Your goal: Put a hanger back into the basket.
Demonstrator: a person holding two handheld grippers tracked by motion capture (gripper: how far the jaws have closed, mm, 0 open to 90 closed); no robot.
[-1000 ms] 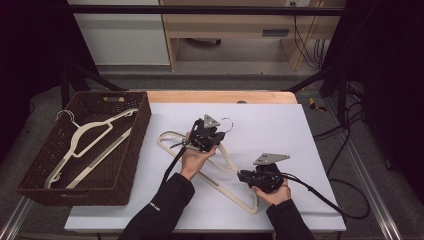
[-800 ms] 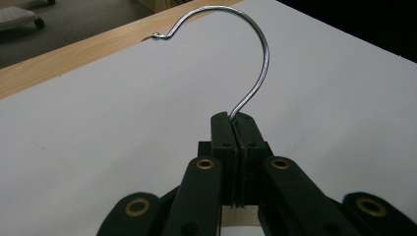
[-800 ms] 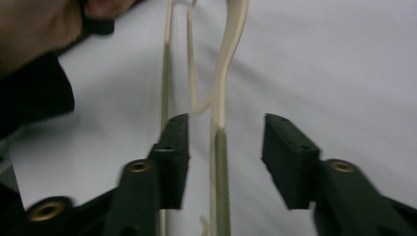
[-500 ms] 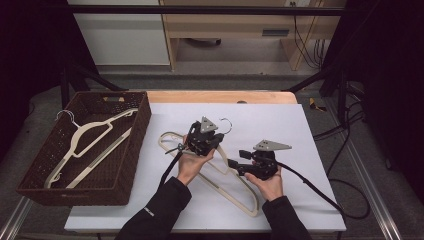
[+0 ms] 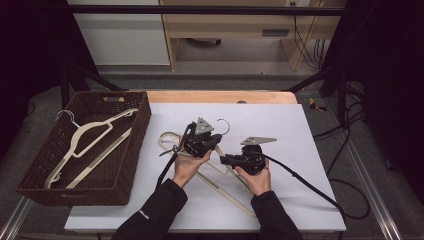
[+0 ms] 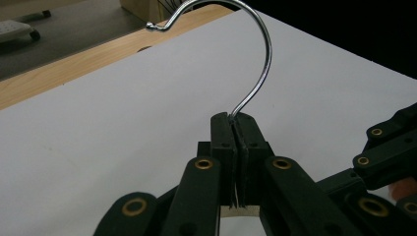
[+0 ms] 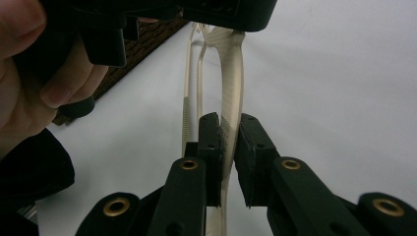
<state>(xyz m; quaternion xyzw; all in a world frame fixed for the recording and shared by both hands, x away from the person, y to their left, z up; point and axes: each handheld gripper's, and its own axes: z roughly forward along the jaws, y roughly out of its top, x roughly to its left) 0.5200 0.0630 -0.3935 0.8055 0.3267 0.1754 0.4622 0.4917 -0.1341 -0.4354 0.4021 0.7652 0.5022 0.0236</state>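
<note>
- The cream hanger [image 5: 227, 182] lies on the white table [image 5: 310, 150], just right of the wicker basket [image 5: 132, 165], which already holds another hanger [image 5: 92, 137].
- The left tongs [image 6: 236, 129] are pressed together on the root of the metal hook [image 6: 263, 64], with the hook curving up and away from them.
- The right tongs [image 7: 230, 129] straddle one cream shoulder bar [image 7: 231, 83]. Their jaws sit close on either side of it, but a thin gap shows on the right, so they are nearly clamped rather than firmly so.
- In the high view, the hanger's long axis runs diagonally, from the hook end by the left tongs [image 5: 212, 141] down toward the person's right.
- The right tongs [image 5: 226, 160] sit on the bar just beyond the left ones, pointing toward the basket.
- The basket lies to the left, nearer the left hand [image 5: 187, 167], so any carry probably leads hook-first that way.
</note>
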